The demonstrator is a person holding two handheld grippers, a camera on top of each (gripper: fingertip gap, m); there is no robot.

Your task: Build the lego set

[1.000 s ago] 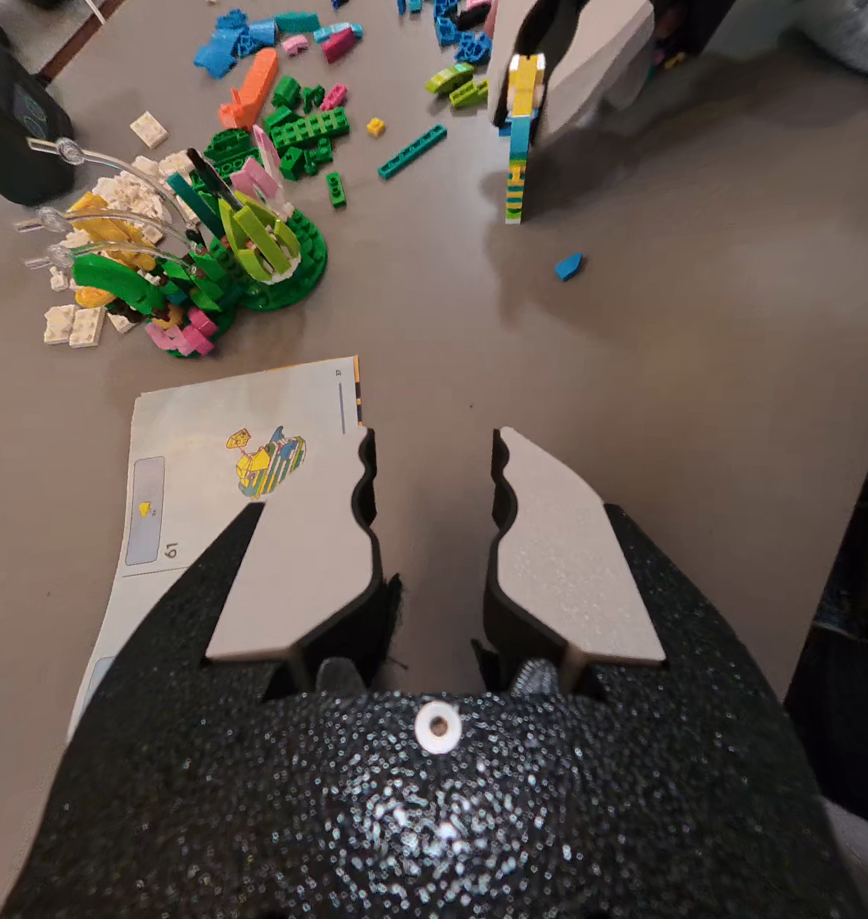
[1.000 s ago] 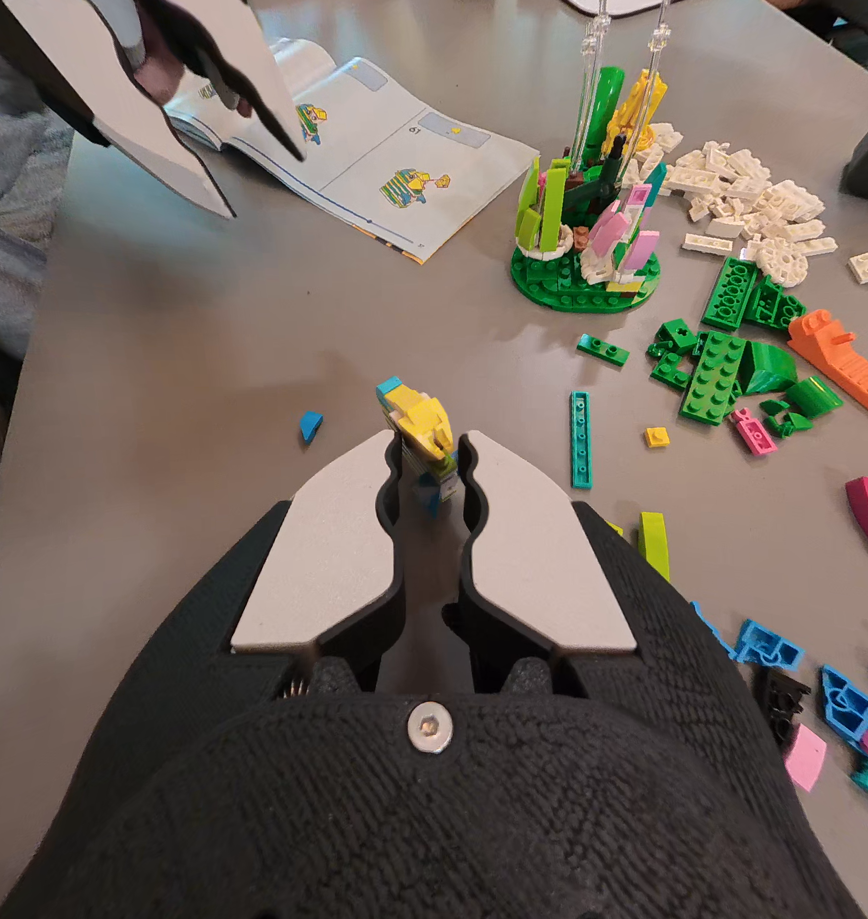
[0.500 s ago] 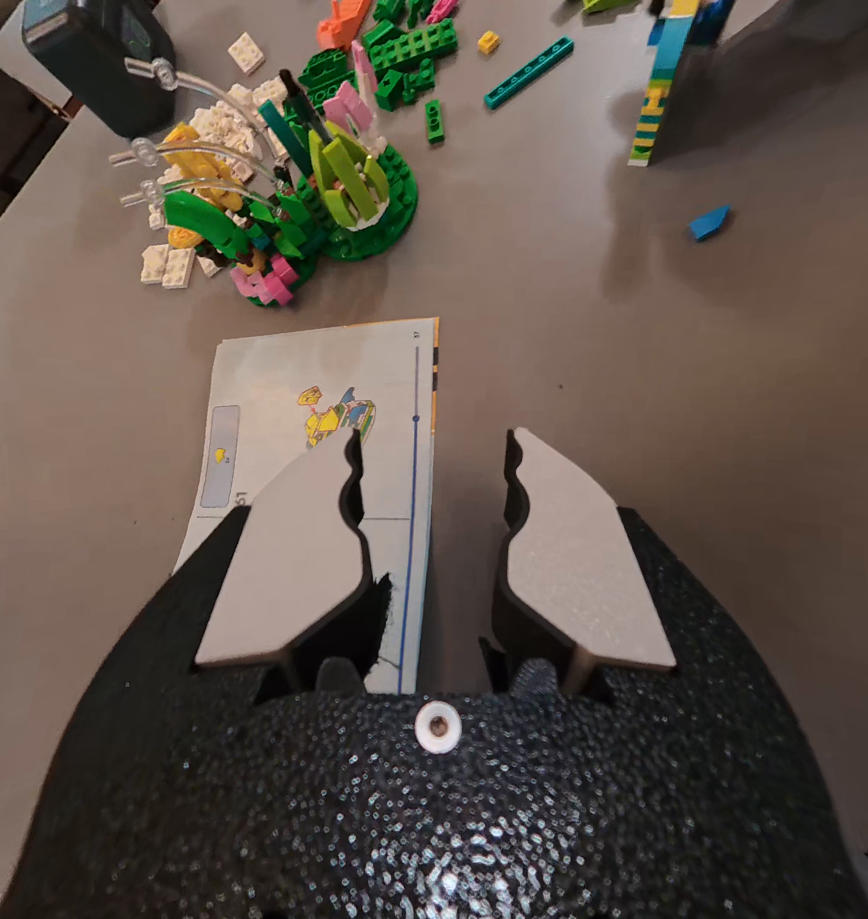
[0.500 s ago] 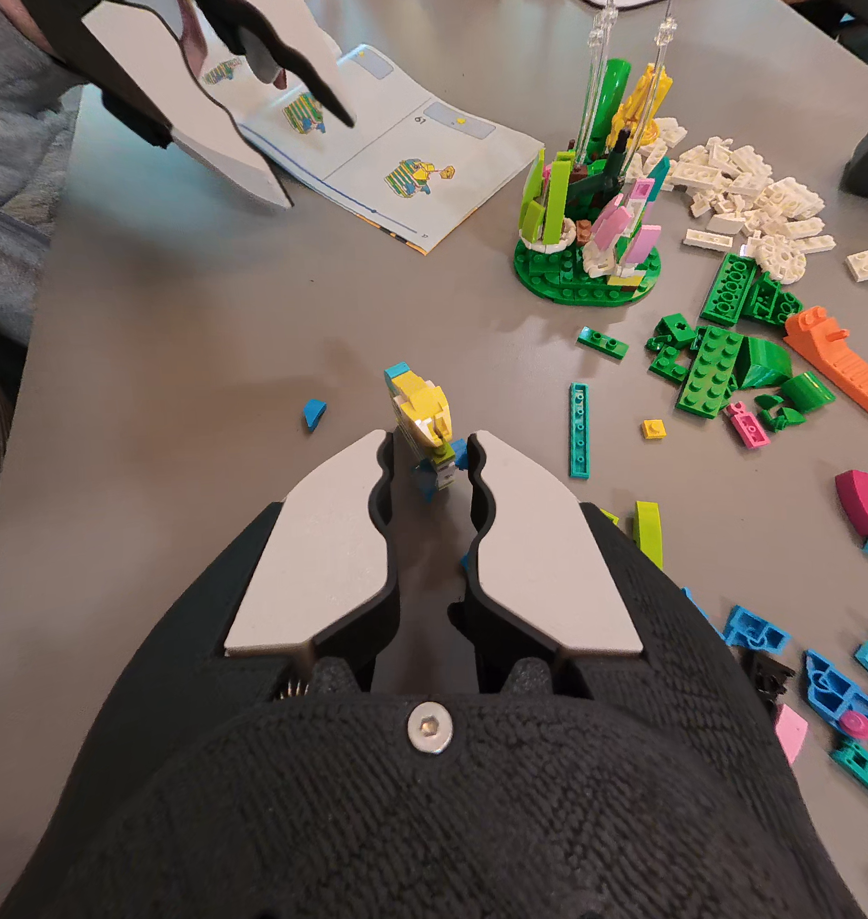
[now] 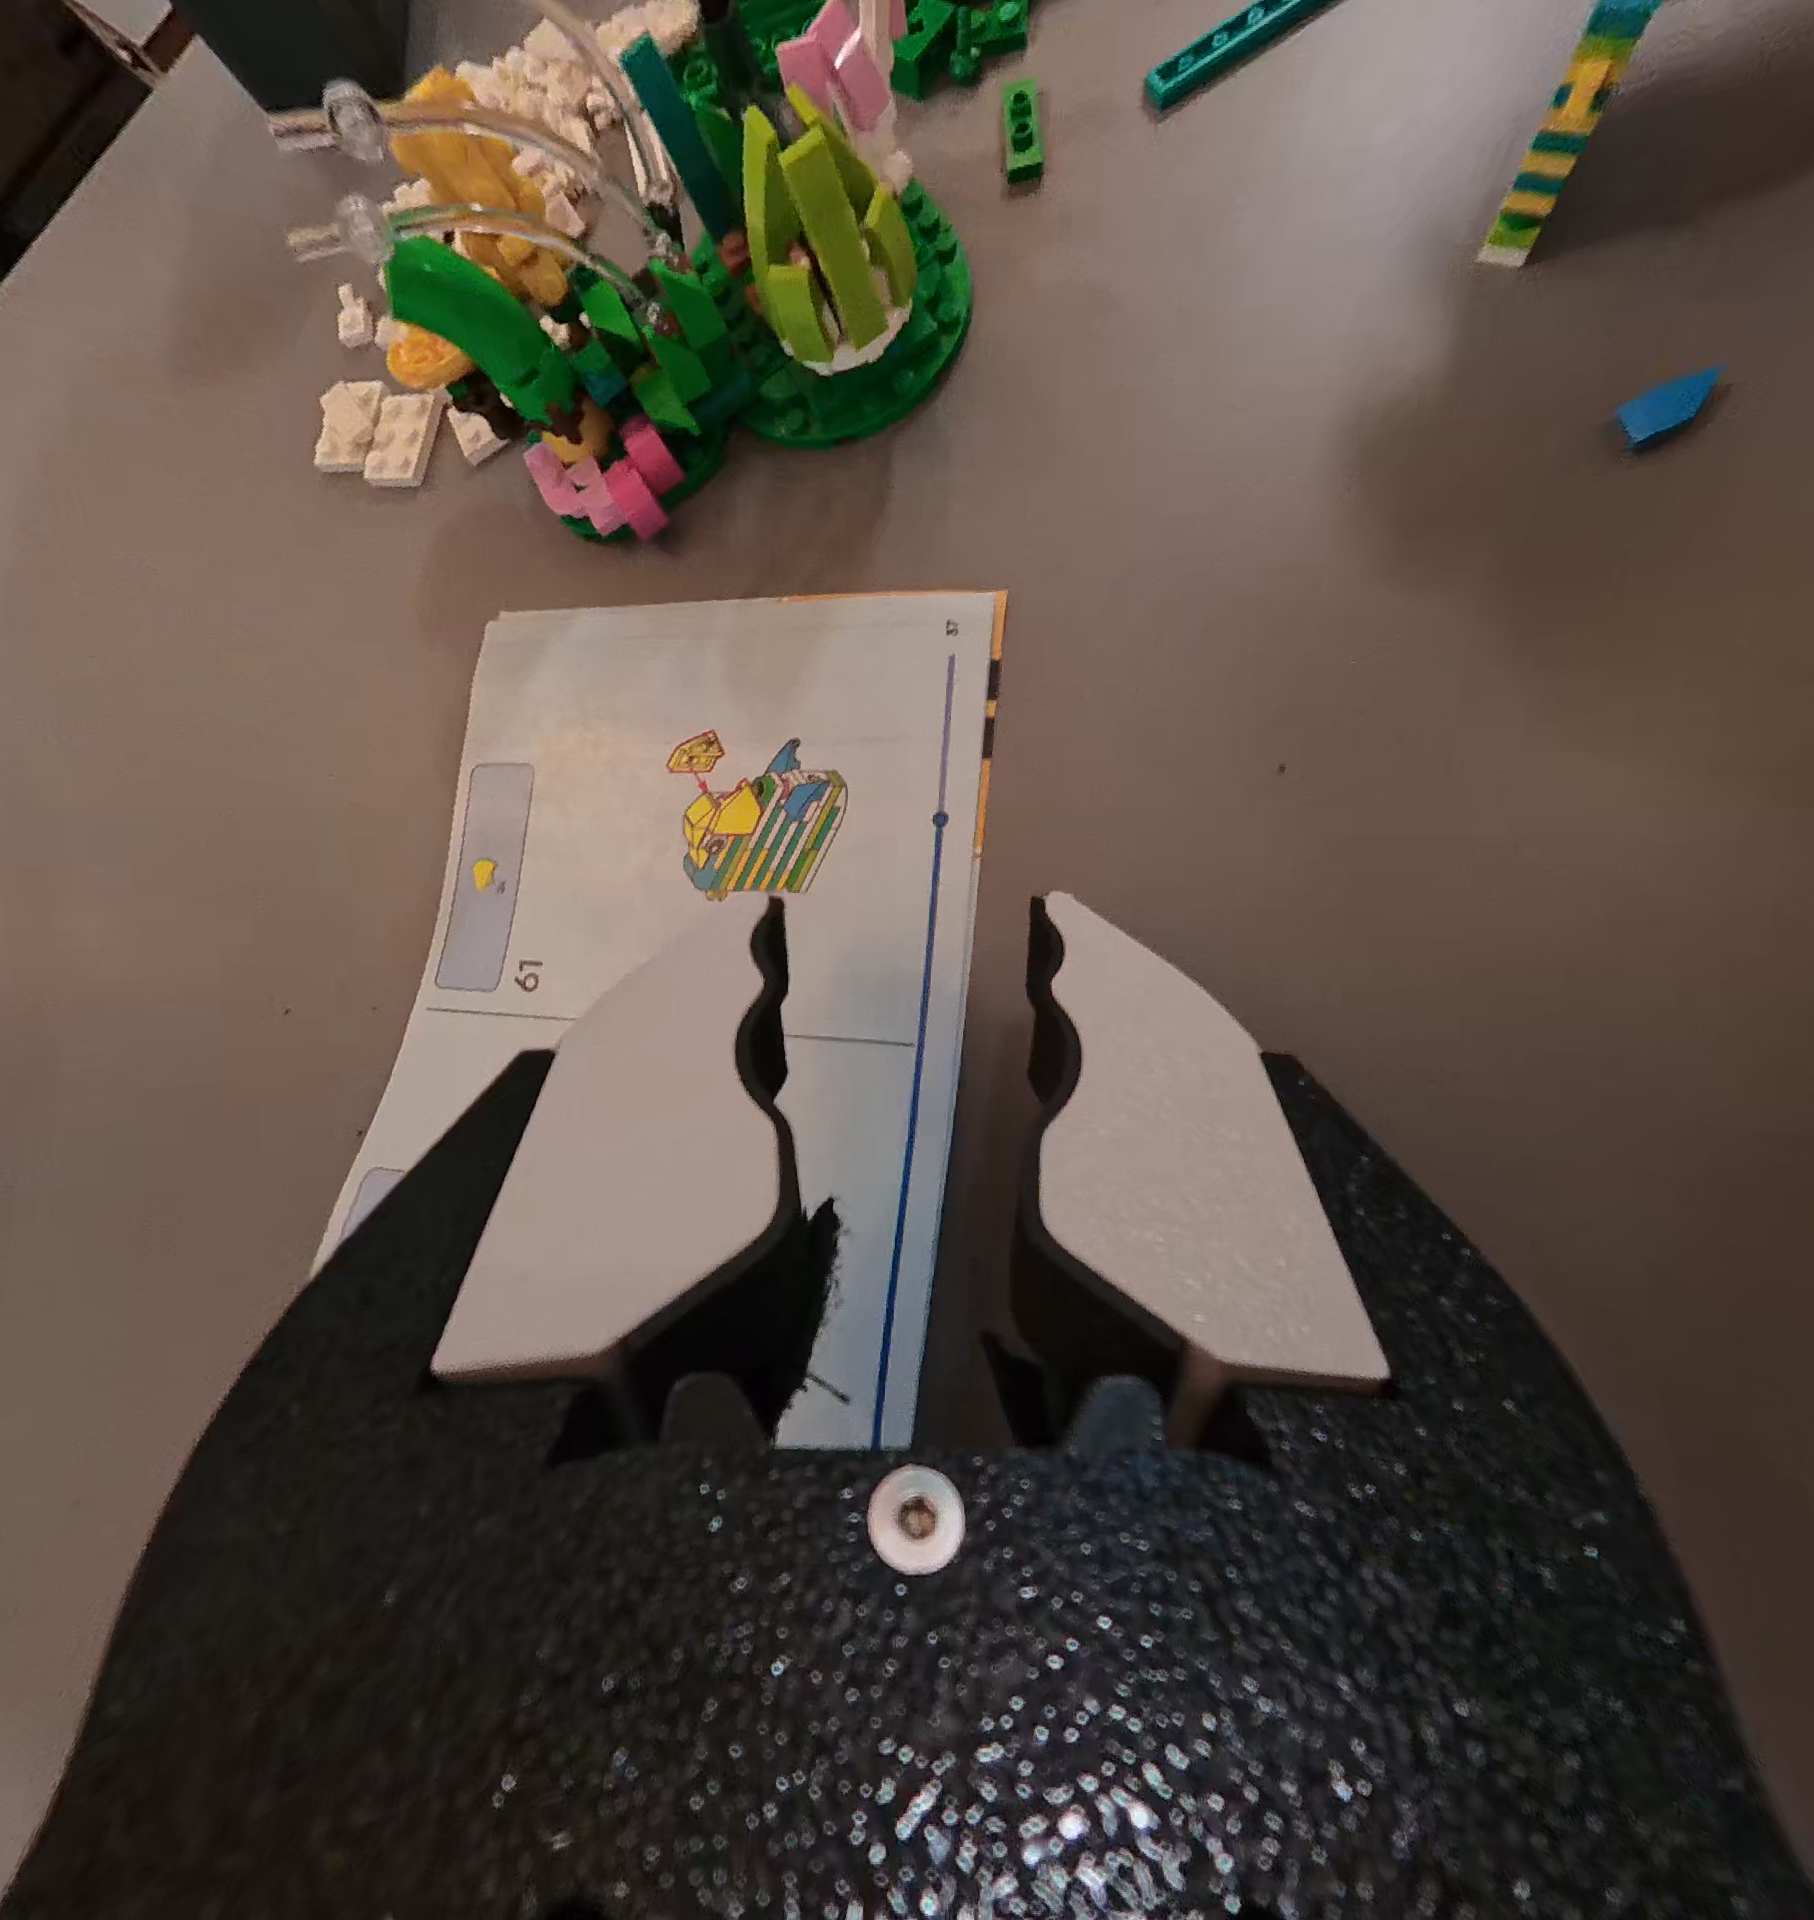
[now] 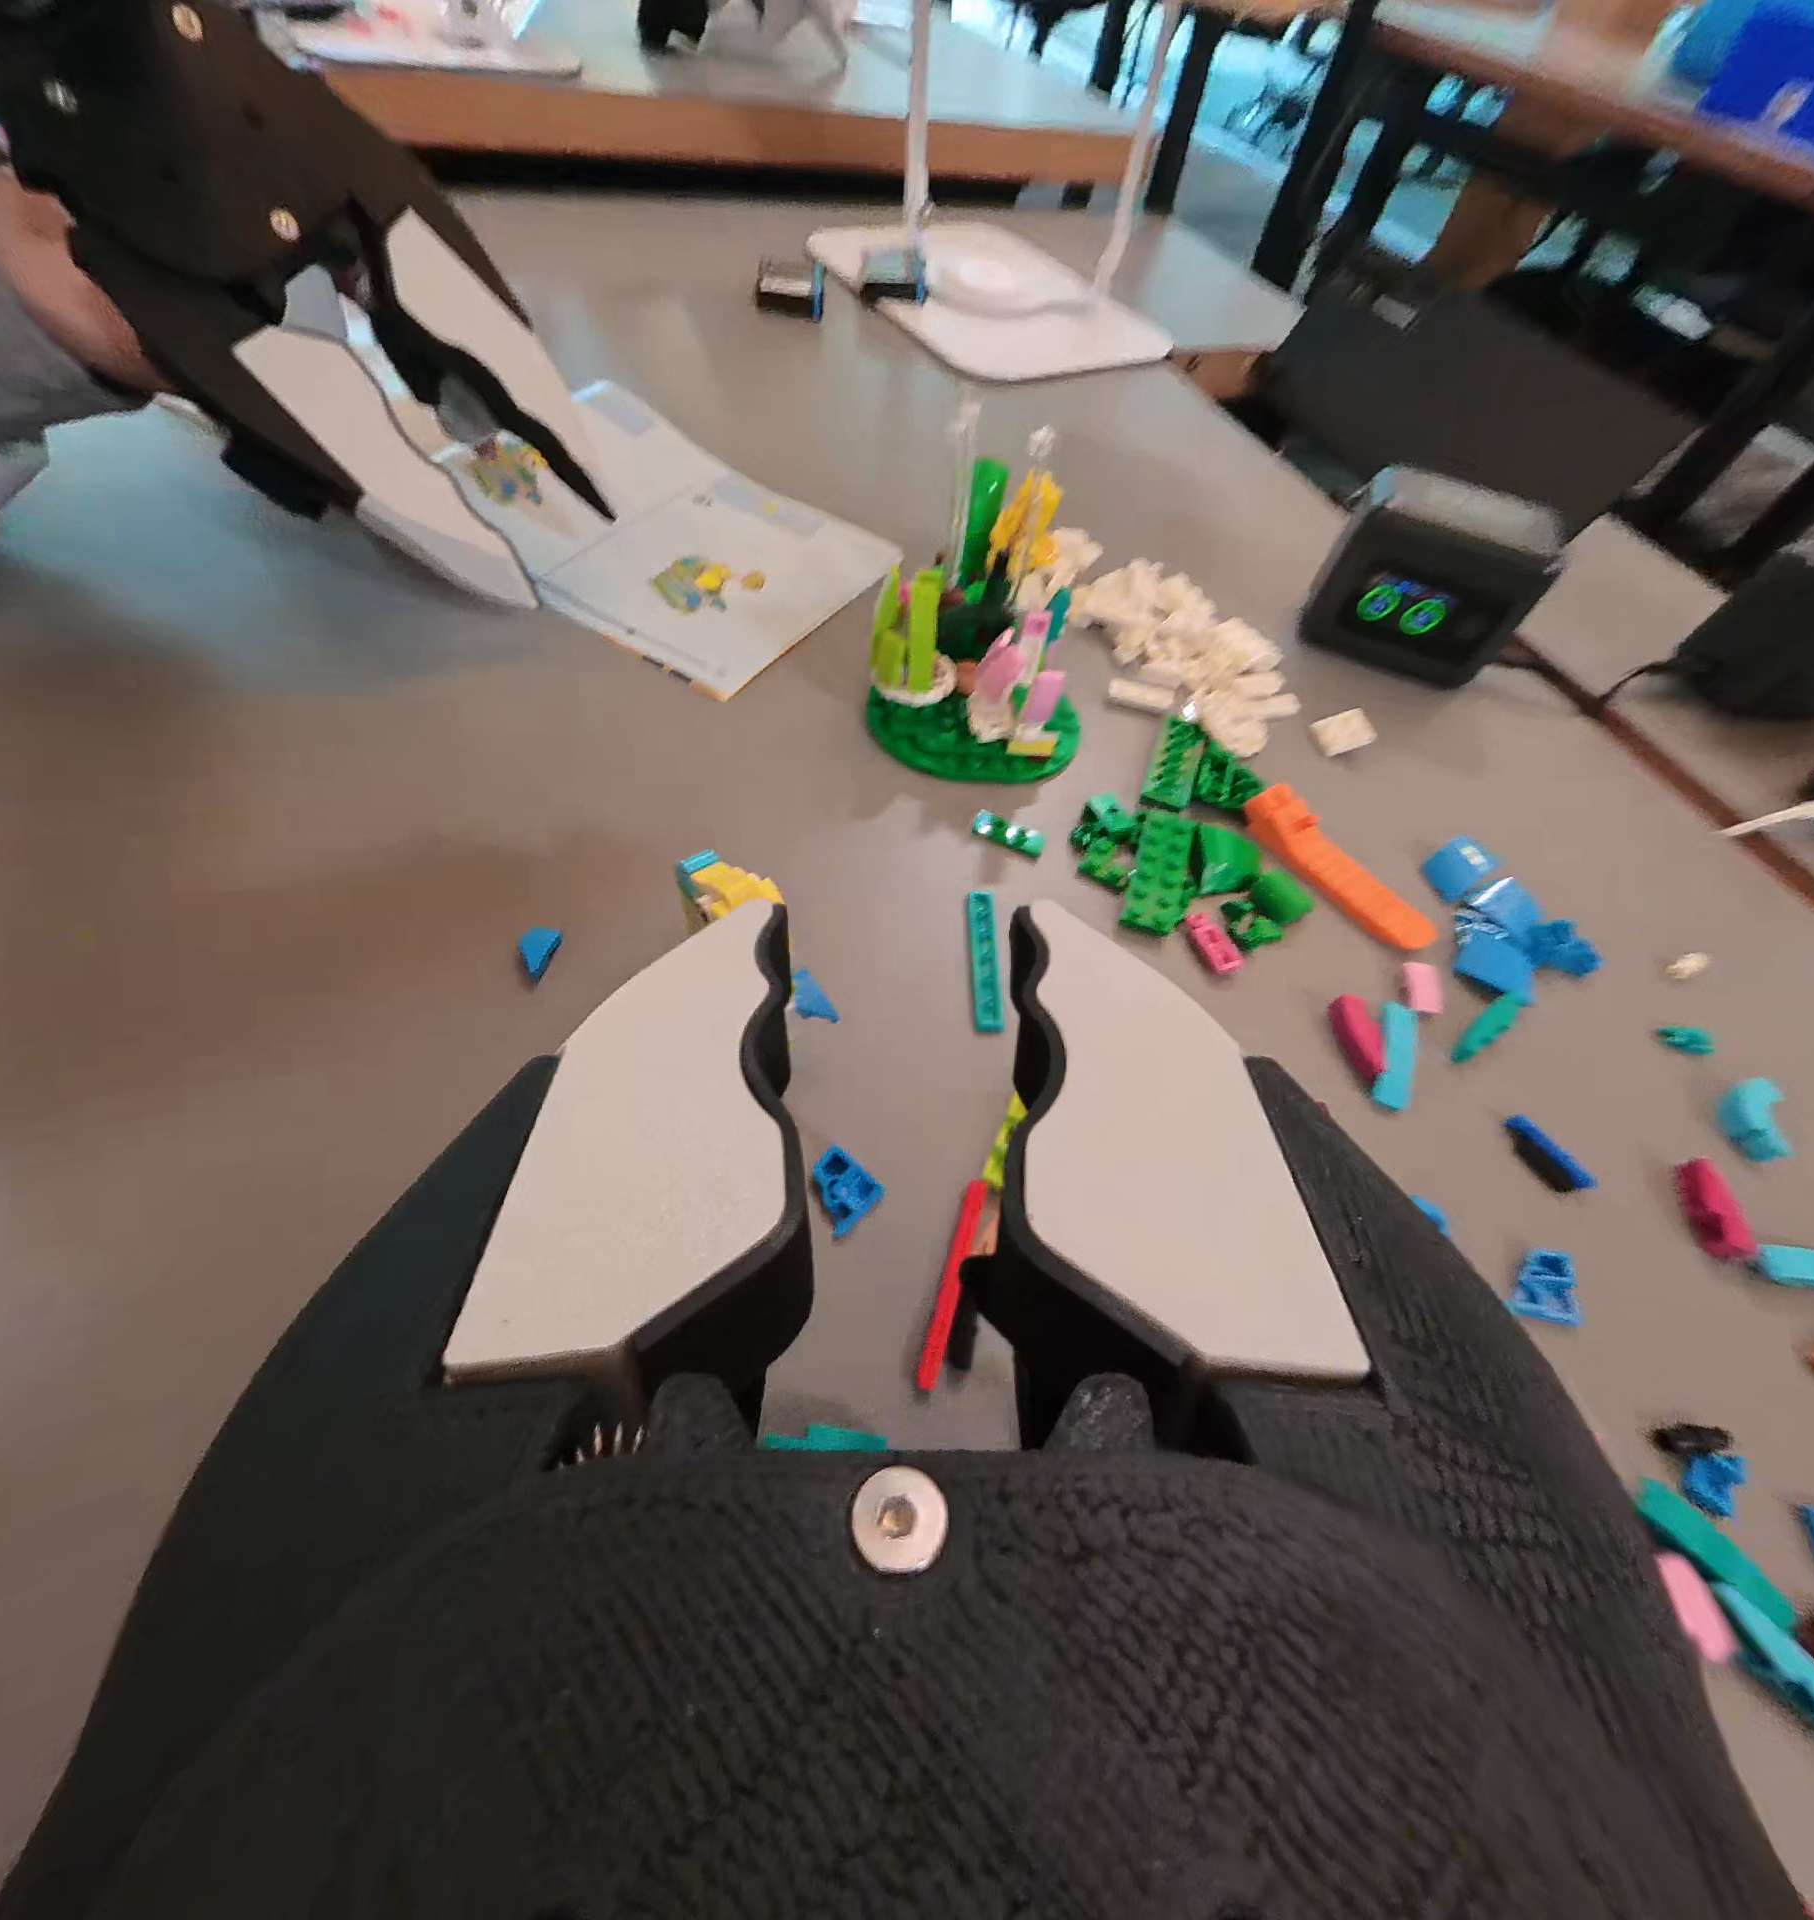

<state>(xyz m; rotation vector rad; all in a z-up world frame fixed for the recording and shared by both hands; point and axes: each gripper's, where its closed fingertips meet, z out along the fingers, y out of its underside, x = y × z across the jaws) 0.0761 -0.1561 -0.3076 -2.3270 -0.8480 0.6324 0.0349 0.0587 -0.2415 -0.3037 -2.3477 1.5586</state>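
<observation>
Both grippers are released and empty. The left gripper (image 5: 901, 904) hangs over the right edge of the instruction booklet (image 5: 716, 727), with bare grey table (image 5: 1402, 727) at its 3 o'clock. The right gripper (image 6: 895, 914) has the striped yellow-and-green fish build (image 6: 721, 894) just beyond its left fingertip at 11 o'clock. The green plant model (image 6: 970, 665) stands at 12 o'clock, loose bricks (image 6: 1505, 935) crowd 1 to 4 o'clock, and 9 o'clock is open table.

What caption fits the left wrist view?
Open left hand-held gripper hovering over the instruction booklet, with the green plant model beyond on the grey table.
</observation>
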